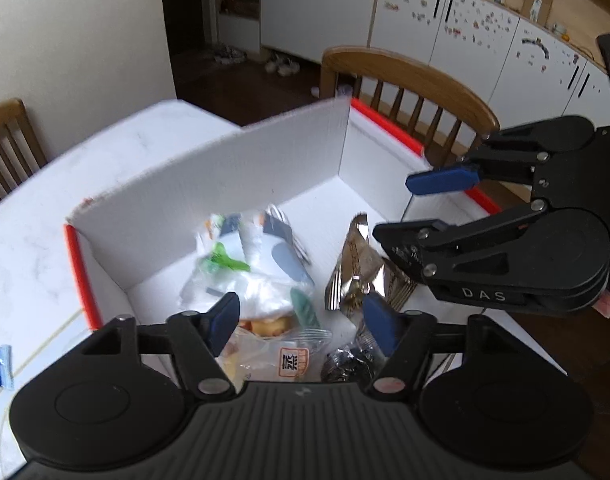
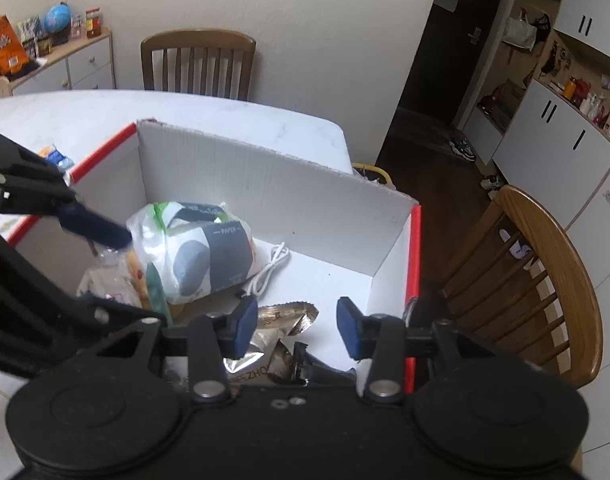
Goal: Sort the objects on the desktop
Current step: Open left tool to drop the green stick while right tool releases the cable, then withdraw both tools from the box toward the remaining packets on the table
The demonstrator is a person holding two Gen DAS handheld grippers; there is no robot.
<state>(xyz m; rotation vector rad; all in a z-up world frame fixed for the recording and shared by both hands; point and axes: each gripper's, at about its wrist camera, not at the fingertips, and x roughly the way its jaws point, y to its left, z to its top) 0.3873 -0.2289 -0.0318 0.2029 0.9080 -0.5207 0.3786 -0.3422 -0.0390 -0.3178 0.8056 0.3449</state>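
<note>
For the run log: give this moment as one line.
stage: dropping into white box | left gripper: open, empty | right gripper: open, empty | tissue pack: in box

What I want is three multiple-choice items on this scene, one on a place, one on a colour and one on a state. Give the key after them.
1. Where does the white cable lie?
A. inside the box, beside the paper pack
B. on the floor
C. draped over the box wall

2. What colour are the box's edge strips?
A. green
B. red
C. yellow

3. How are the left tongs?
A. shut on the cable
B. open, holding nothing
C. shut, empty

Key: 1 A, since the cable rests on the box floor next to the pack. 2 B, since the strips show red in both views. 3 B, since the blue pads stand apart with nothing gripped.
</note>
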